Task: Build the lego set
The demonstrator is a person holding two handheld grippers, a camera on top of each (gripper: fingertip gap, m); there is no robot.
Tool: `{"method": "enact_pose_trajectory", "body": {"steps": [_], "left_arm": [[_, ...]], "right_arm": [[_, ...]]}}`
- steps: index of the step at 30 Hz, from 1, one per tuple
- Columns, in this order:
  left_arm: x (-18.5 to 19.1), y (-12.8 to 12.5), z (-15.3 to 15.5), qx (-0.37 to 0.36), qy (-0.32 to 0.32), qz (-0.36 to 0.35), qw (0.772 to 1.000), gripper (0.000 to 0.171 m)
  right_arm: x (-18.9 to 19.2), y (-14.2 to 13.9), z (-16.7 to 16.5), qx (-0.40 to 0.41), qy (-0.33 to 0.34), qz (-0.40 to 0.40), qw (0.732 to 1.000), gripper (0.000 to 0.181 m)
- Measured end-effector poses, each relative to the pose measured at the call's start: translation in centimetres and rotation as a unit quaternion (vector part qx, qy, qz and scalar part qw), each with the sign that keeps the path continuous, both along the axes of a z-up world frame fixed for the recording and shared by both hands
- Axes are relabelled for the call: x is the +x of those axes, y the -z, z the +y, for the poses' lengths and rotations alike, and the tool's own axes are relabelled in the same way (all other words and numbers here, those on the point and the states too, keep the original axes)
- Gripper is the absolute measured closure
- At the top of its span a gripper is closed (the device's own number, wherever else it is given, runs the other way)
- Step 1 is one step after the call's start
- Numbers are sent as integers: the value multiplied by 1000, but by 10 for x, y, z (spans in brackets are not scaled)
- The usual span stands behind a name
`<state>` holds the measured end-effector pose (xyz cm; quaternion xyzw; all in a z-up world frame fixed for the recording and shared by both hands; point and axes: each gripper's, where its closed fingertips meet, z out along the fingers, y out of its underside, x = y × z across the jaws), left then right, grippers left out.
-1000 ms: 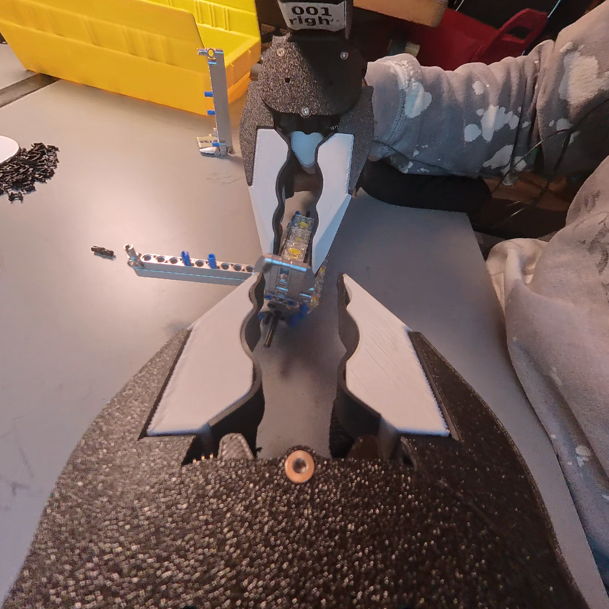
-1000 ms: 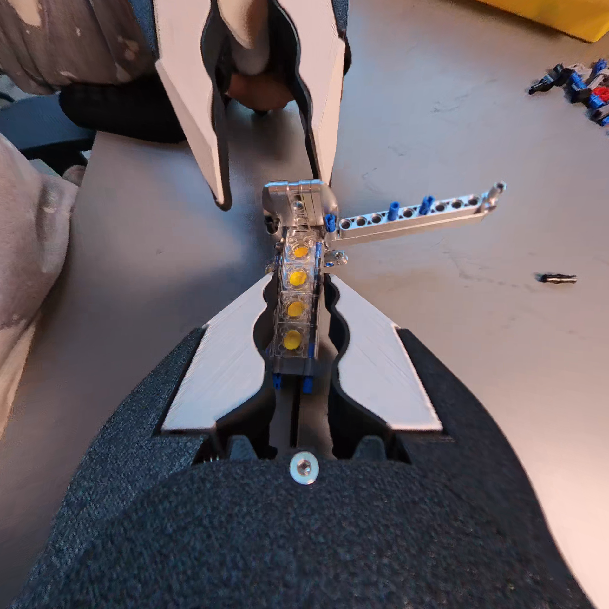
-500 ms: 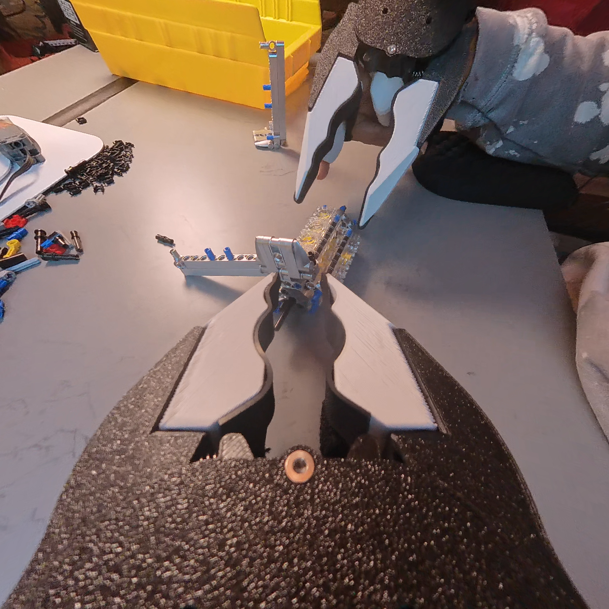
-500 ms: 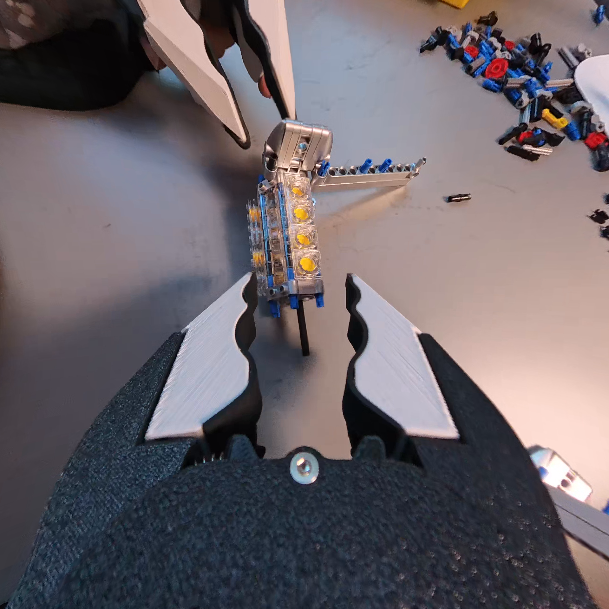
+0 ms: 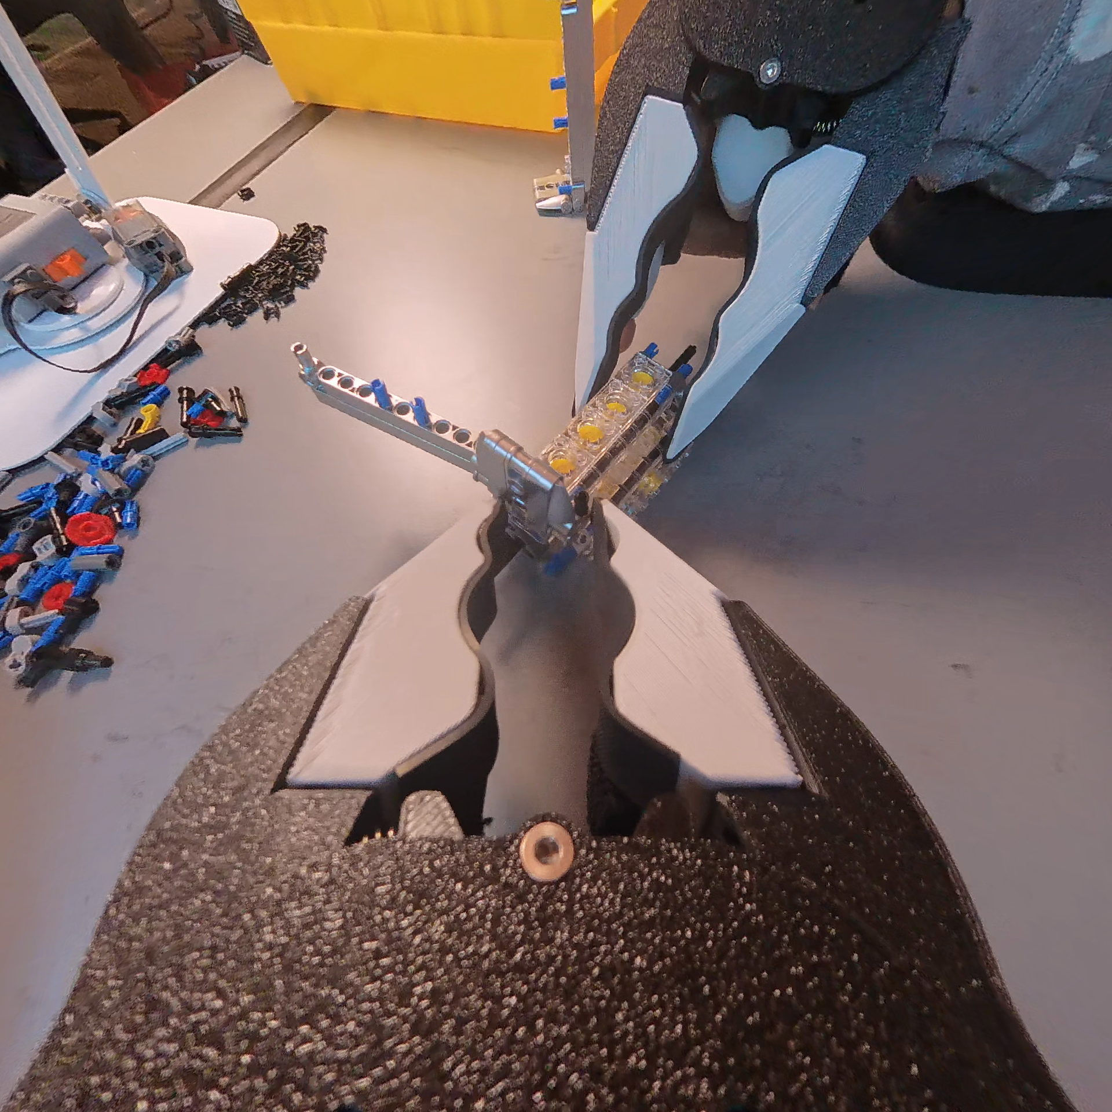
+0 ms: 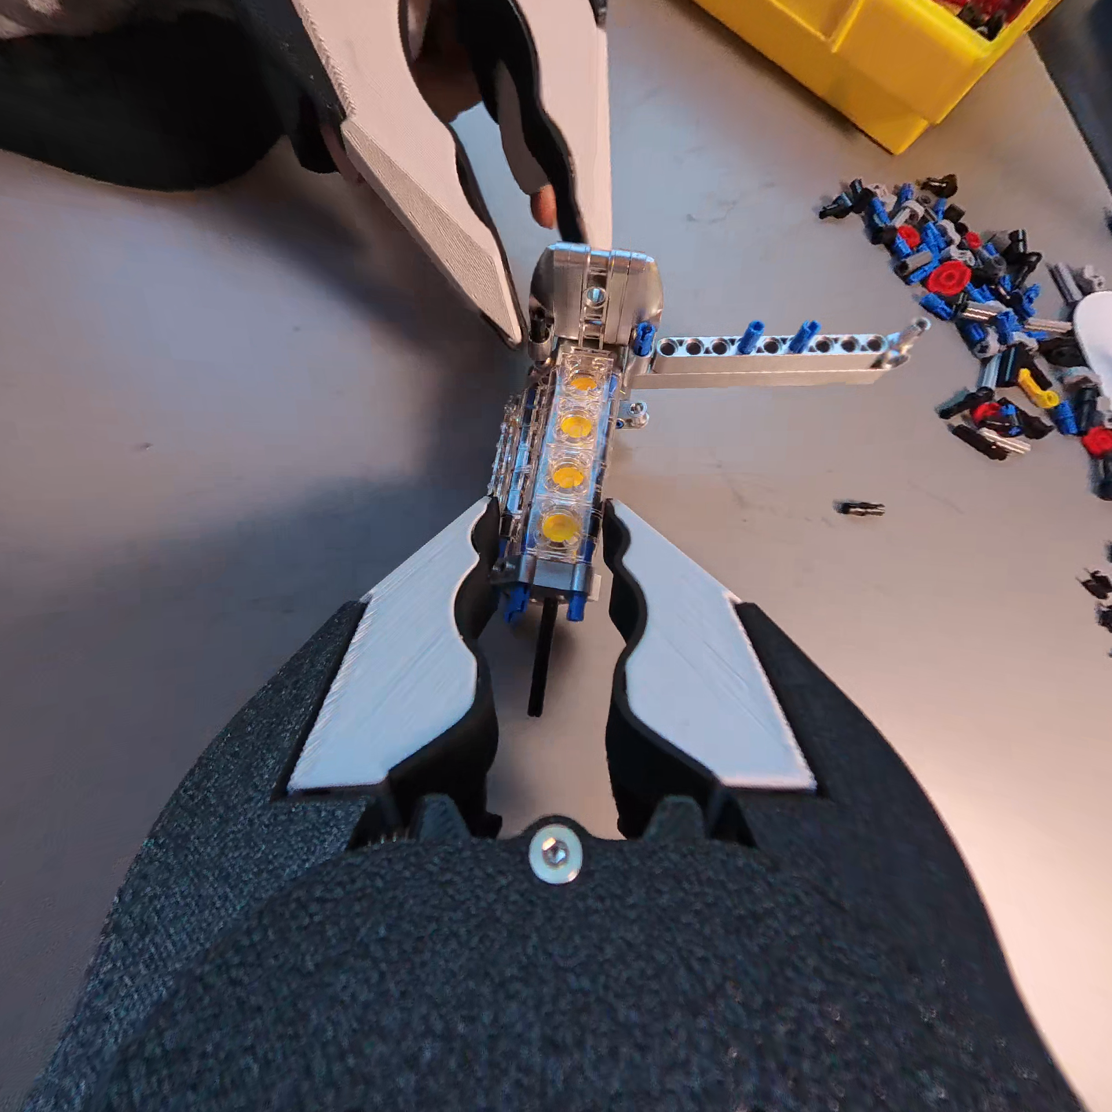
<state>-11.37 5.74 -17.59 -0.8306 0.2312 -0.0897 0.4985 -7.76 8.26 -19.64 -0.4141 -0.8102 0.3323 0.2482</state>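
**Both jaws pinching one brick-built engine block**

My left gripper (image 5: 544, 529) has its jaws pressed in on the grey rounded housing (image 5: 522, 486) at one end of the engine block (image 5: 608, 430), a clear-brick assembly with a row of yellow discs along its top. My right gripper (image 6: 547, 529) pinches the opposite end of the same block (image 6: 562, 457), its jaws closed against the sides by the last yellow disc. A thin black axle (image 6: 540, 659) sticks out of that end, running back between my right fingers (image 6: 409, 650) with blue pins on either side of it.

From the housing a long grey perforated beam (image 5: 391, 406) juts out sideways, carrying two blue pins on top and a small grey connector at its far tip. In the left wrist view the block looks tilted and raised off the grey worktop (image 5: 902, 541); I cannot tell whether any part still touches it.

Farther out, a loose heap of small blue, black, red and grey parts (image 6: 987, 313) lies near the beam's tip, with a single black pin (image 6: 860, 508) lying apart. A pile of black pins (image 5: 271, 271) sits beside a white board (image 5: 198, 253) that bears a grey motor unit (image 5: 66, 253). An upright grey beam (image 5: 580, 102) stands before a yellow bin (image 5: 421, 66) at the back. A person's mottled grey sleeve (image 5: 1023, 90) shows behind my right gripper.
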Motion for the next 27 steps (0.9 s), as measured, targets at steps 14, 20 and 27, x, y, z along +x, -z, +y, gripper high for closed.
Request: {"method": "enact_pose_trajectory", "body": {"steps": [14,20,27], "left_arm": [[-35,9,5,-2,-55,58,997,150],[-34,36,13,-46,-23,144,988,153],[-5,15,2,-51,26,22,998,168]], "right_arm": [[6,-21,33,31,62,75,995,127],[-6,4,20,166,35,59,984,118],[7,-4,18,-26,35,4,999,127]]}}
